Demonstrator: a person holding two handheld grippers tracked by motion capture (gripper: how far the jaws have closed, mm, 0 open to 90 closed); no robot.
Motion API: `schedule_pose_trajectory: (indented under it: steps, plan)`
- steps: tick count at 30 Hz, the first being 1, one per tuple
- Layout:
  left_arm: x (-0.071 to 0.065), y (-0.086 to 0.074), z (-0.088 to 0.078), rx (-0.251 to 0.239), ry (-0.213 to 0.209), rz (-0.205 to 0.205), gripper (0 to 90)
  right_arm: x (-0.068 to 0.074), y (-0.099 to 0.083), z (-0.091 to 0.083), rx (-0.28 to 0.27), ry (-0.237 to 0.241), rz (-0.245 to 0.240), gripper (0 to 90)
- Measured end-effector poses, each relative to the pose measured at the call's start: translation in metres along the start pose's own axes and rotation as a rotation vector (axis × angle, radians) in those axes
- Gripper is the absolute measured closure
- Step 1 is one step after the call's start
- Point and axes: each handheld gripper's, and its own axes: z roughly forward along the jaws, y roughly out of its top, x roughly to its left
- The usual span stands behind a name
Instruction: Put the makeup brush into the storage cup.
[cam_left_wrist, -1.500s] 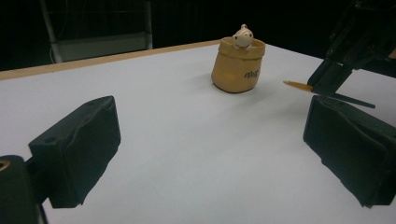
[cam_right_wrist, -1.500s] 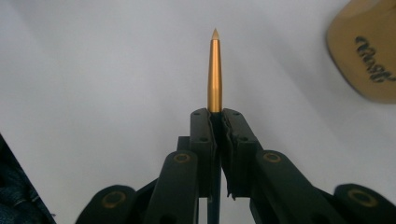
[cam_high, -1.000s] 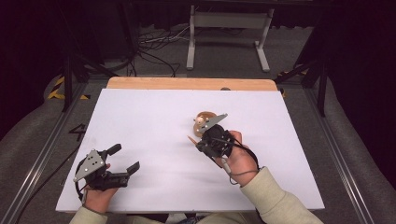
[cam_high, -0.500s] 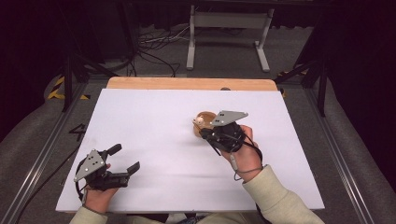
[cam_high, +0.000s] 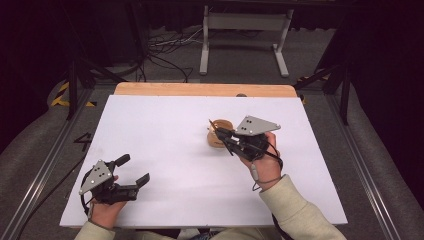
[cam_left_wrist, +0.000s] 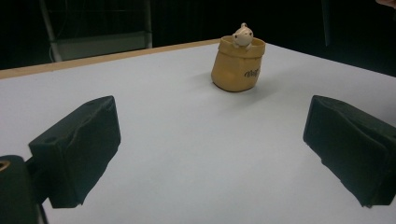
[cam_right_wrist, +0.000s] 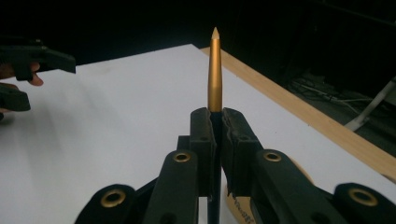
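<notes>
My right gripper (cam_right_wrist: 215, 122) jaws clamp the slim, stiff, slippery gold pencil (cam_right_wrist: 215, 70) low on its shaft beside the tan pouch-shaped holder (cam_left_wrist: 238, 65); left gripper (cam_high: 134, 172) jaws apart.

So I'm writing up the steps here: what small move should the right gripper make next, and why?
Probably tip the gold pen point-down and lower it into the tan pouch-shaped holder. The right gripper is shut on the pen and hangs just beside the holder's open mouth, while the left gripper rests open, far off on the white table.
</notes>
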Motion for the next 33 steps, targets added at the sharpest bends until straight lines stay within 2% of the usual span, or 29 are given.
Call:
schedule_pose_trajectory:
  steps: [4, 6, 7, 11, 15, 19, 24, 26, 28, 33]
  plan:
    - [0.000, 0.000, 0.000, -0.001, 0.000, -0.003, 4.8, -0.005, -0.001, -0.003, -0.059, -0.009, 0.005, 83.9]
    - [0.000, 0.000, 0.000, -0.001, -0.001, -0.003, 4.8, -0.005, -0.001, -0.004, -0.072, -0.013, 0.000, 83.9]
    - [0.000, 0.000, 0.000, 0.000, -0.001, -0.004, 4.8, -0.008, -0.003, -0.005, -0.112, -0.017, -0.015, 83.9]
    - [0.000, 0.000, 0.000, -0.001, -0.001, -0.003, 4.8, -0.010, -0.004, -0.006, -0.141, -0.025, -0.012, 83.9]
    - [0.000, 0.000, 0.000, 0.000, -0.001, -0.003, 4.8, -0.018, -0.006, -0.006, -0.183, -0.036, 0.029, 83.9]
    - [0.000, 0.000, 0.000, 0.000, -0.001, -0.002, 4.8, -0.023, -0.007, -0.004, -0.206, -0.039, 0.047, 83.8]
    - [0.000, 0.000, 0.000, -0.001, 0.001, -0.009, 4.5, -0.033, -0.013, 0.002, -0.300, -0.033, 0.062, 83.7]
    - [0.000, 0.000, 0.000, -0.002, -0.001, -0.007, 4.5, -0.035, -0.014, 0.003, -0.308, -0.030, 0.070, 83.7]
    - [0.000, 0.000, 0.000, 0.000, -0.001, -0.008, 4.5, -0.040, -0.017, 0.008, -0.319, -0.030, 0.099, 83.7]
    - [0.001, 0.000, 0.000, 0.002, 0.000, -0.007, 4.5, -0.047, -0.020, 0.014, -0.328, -0.042, 0.120, 83.8]
